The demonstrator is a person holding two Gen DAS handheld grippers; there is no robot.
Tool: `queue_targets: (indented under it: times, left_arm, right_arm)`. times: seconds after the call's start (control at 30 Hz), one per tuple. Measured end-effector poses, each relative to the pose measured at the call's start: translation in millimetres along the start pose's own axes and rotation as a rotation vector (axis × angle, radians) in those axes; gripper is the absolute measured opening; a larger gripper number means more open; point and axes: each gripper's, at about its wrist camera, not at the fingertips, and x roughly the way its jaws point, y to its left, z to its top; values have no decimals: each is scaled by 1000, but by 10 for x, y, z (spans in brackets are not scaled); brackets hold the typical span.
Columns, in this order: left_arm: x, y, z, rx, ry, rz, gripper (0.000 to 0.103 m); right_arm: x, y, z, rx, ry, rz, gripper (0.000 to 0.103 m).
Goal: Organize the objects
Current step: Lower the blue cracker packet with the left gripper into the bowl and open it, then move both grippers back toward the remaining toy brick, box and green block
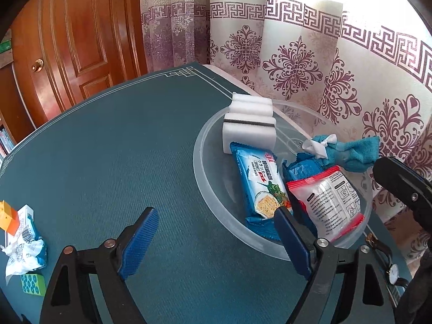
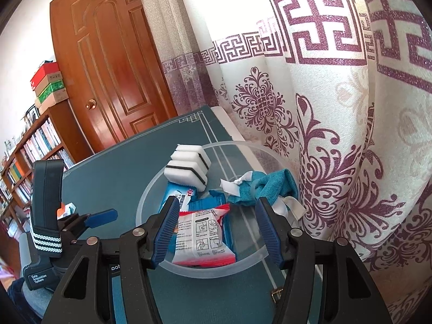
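A clear plastic bowl (image 1: 216,208) (image 2: 243,266) sits on the blue-green table mat (image 1: 121,148). In it lie a white sponge (image 1: 249,124) (image 2: 189,166), a blue cracker packet (image 1: 260,181) (image 2: 179,193), a red-edged white sachet (image 1: 328,199) (image 2: 201,237) and a teal cloth with a white bow (image 1: 348,152) (image 2: 266,186). My left gripper (image 1: 216,216) is open and empty, low over the mat just left of the bowl, its right finger at the bowl's rim. My right gripper (image 2: 217,217) is open and empty above the bowl, astride the sachet. It also shows in the left wrist view (image 1: 405,186).
At the mat's left edge lie a crumpled white-blue wrapper (image 1: 24,245), an orange block (image 1: 8,217) and a green patterned block (image 1: 33,283). A wristwatch (image 1: 391,270) lies right of the bowl. Patterned curtains (image 2: 324,108) hang close behind the bowl. A wooden door and bookshelf stand beyond.
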Motion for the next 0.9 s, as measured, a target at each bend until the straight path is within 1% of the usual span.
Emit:
queue_targets:
  times: [0.17, 0.33, 0.57, 0.63, 0.9]
  left_arm:
    - [-152, 43, -18, -5, -32, 16, 97]
    - [-284, 165, -69, -23, -51, 45, 97]
    - [-430, 415, -177, -49, -68, 106, 98]
    - [-471, 508, -201, -64, -74, 118, 102]
    - [-595, 859, -310, -121, -86, 169, 102]
  right_arm:
    - [-43, 74, -8, -16, -4, 18, 60]
    - [-68, 181, -25, -32, 3, 44, 60]
    - [-44, 347, -107, -58, 35, 78, 60]
    - [-39, 407, -138, -70, 43, 88, 60]
    - [8, 710, -334, -125, 90, 135, 60]
